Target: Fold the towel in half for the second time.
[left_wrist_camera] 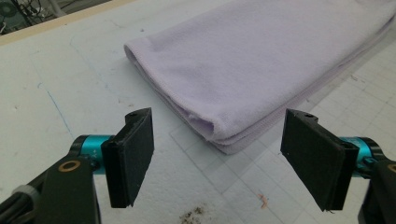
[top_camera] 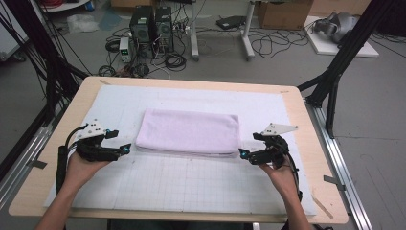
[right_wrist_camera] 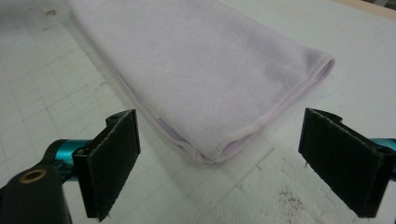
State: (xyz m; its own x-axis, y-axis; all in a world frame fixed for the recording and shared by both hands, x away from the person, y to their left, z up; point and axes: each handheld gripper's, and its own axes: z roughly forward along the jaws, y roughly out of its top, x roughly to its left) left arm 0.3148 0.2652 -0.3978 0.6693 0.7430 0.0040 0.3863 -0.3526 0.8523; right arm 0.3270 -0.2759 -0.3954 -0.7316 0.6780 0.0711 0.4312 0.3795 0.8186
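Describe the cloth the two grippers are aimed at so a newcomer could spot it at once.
On the wooden table lies a white gridded mat. Centred on it, between the left gripper and right gripper, lies the folded towel: pale lilac, soft, the only fabric there.

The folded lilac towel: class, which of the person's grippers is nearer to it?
Right. The right gripper sits just off the folded lilac towel at its near right corner; the left gripper waits slightly farther off its near left corner. Neither touches it.

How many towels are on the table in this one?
1. A folded lilac towel lies mid-mat, between the open left gripper and the open right gripper. Its layers look like one cloth, though another folded inside would stay hidden.
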